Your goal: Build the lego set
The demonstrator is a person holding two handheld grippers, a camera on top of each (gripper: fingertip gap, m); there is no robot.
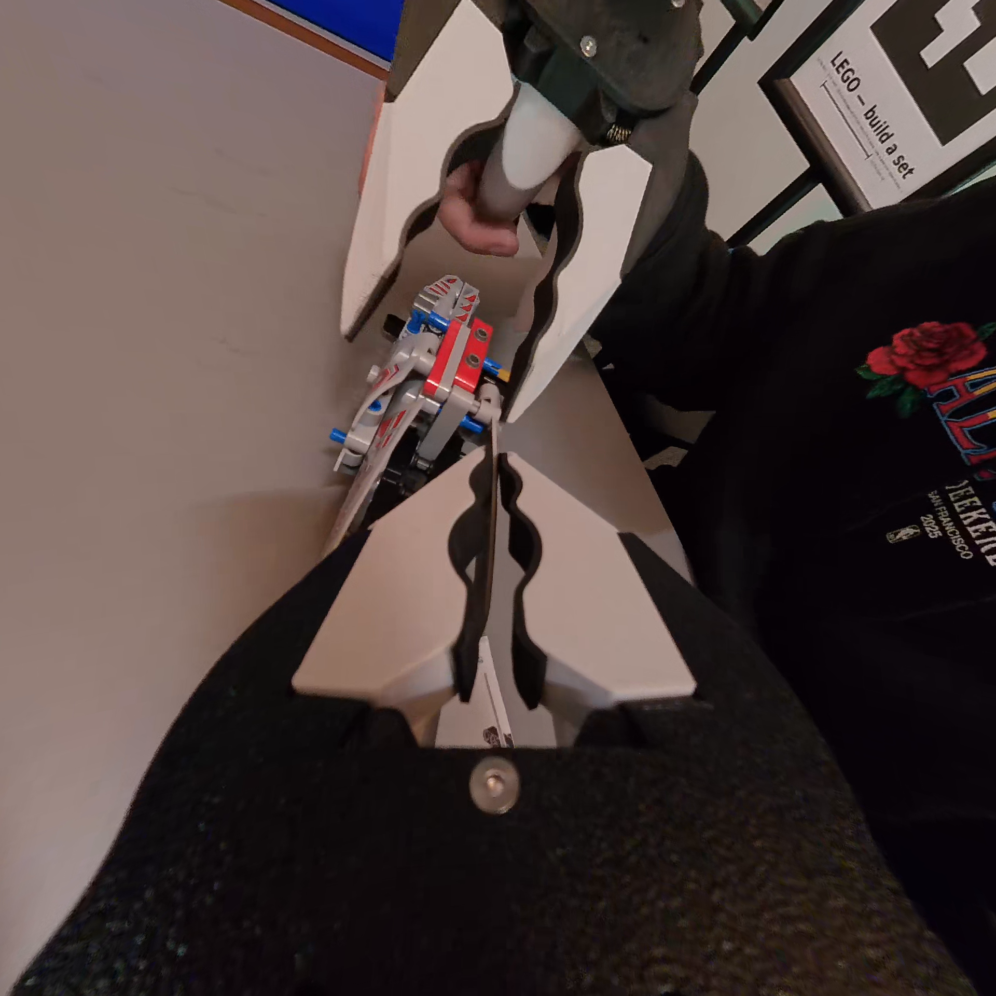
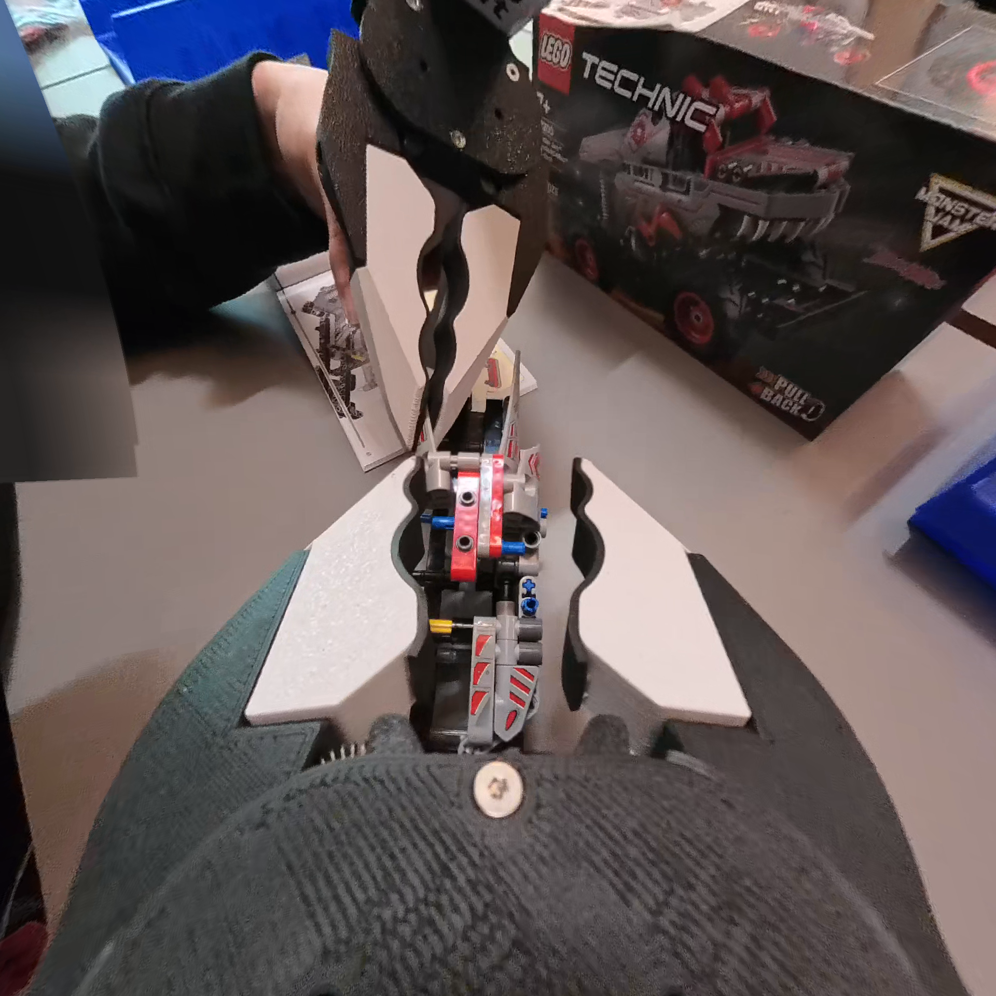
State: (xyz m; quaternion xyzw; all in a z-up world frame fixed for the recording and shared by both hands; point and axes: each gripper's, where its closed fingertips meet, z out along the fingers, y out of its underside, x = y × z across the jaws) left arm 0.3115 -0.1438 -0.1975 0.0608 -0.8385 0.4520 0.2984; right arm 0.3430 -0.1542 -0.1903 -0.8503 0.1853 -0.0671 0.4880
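1. Two claws on one half-built lego model, lying lengthwise between the fingers of the right gripper, close to the table. Set's box and instruction booklet just behind. Resting on the table or lifted off it: cannot tell.
2. Right gripper spread wide: left pad against or just beside the model's flank, right pad clearly apart. Probably a cradle more than a clamp, so close it gently on the solid grey-and-red middle before applying any force.
3. Left gripper pressed together at its very tips on a thin grey panel, right at the model's far end. Likely step: seating this panel on its pins.
4. Keep the panel flat and square to the blue pins; avoid twisting, since so thin a part held by the tips alone could pivot or slip.
5. Push along the pin axis, straight toward the model, with the right gripper bracing from the opposite side.
6. Watch the loose-looking side panels and protruding blue and yellow pins; steer both sets of fingers clear of them.
7. Release only once flush, with no gap visible at the joint.
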